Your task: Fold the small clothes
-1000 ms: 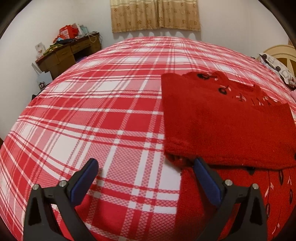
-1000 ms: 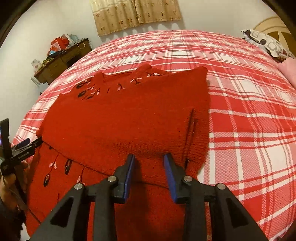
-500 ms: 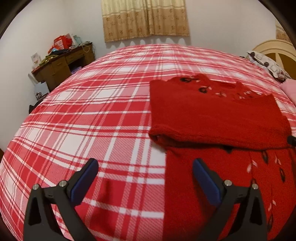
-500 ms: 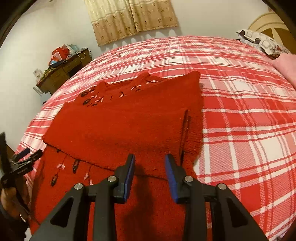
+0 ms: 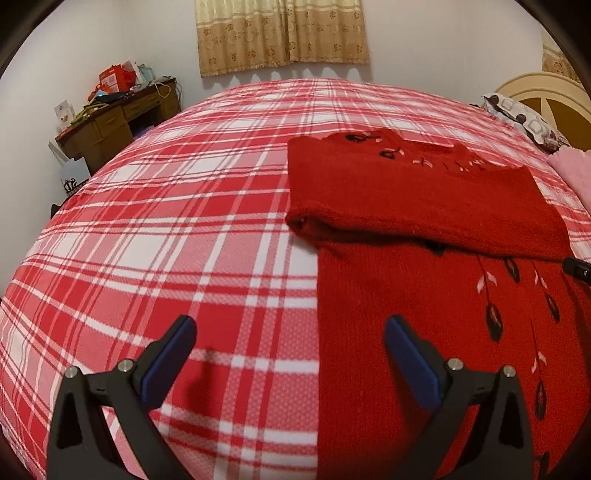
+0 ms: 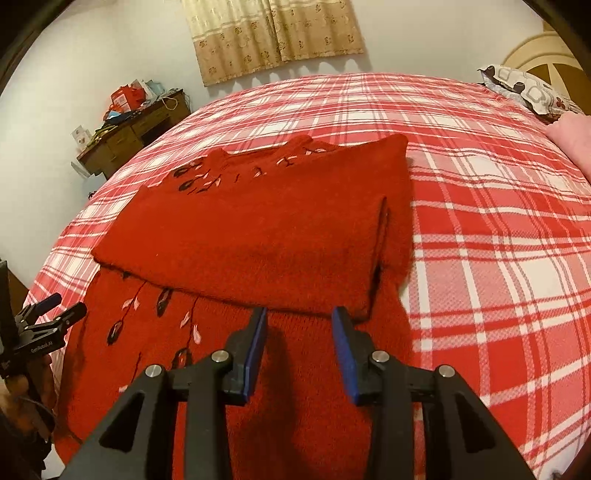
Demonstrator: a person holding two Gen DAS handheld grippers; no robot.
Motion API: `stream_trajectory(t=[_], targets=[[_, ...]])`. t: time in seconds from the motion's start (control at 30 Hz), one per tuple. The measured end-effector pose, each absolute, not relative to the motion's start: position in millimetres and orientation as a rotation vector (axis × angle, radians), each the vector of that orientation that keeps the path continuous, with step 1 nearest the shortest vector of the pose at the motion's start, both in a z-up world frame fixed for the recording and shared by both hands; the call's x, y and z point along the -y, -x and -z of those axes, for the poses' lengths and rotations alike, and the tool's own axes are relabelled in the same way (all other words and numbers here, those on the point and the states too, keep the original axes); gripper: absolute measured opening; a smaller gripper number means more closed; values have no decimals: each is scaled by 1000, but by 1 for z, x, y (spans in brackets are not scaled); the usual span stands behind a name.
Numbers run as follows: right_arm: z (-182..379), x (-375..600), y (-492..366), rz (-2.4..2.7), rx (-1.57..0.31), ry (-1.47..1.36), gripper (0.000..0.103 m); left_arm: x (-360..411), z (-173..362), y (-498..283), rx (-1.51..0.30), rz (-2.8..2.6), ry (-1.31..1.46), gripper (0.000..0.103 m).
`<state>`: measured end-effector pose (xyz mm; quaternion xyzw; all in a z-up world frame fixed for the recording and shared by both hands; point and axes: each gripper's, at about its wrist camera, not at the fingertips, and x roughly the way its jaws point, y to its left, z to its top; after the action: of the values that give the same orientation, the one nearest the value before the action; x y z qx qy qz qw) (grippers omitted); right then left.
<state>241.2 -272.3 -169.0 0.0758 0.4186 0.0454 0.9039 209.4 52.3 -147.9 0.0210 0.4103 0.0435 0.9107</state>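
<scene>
A red knit sweater (image 5: 413, 266) (image 6: 258, 229) with dark leaf embroidery lies on the bed, both sleeves folded across its upper half. My left gripper (image 5: 290, 332) is open wide and empty, hovering near the sweater's lower left edge. It also shows in the right wrist view (image 6: 55, 310) at the far left, held by a hand. My right gripper (image 6: 299, 325) is partly open and empty, above the sweater's lower body just below the folded sleeves. Its tip shows in the left wrist view (image 5: 578, 267) at the right edge.
The bed (image 5: 184, 229) has a red and white plaid cover. A wooden desk (image 5: 110, 125) with clutter stands by the far left wall. Pillows (image 6: 532, 92) and a headboard (image 5: 554, 92) are at the far right. A curtain (image 5: 282, 33) hangs behind.
Both grippers have drawn back toward me and lifted away from the folded sleeves. More of the sweater's lower half shows now. Neither gripper has changed its opening.
</scene>
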Motion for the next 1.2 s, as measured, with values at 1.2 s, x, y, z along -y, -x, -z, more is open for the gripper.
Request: stream_trajectory(t=[1.2], targets=[[174,234,-149,-162,-900,-146,49,-49,156,-138,-895,-14,-27,103]])
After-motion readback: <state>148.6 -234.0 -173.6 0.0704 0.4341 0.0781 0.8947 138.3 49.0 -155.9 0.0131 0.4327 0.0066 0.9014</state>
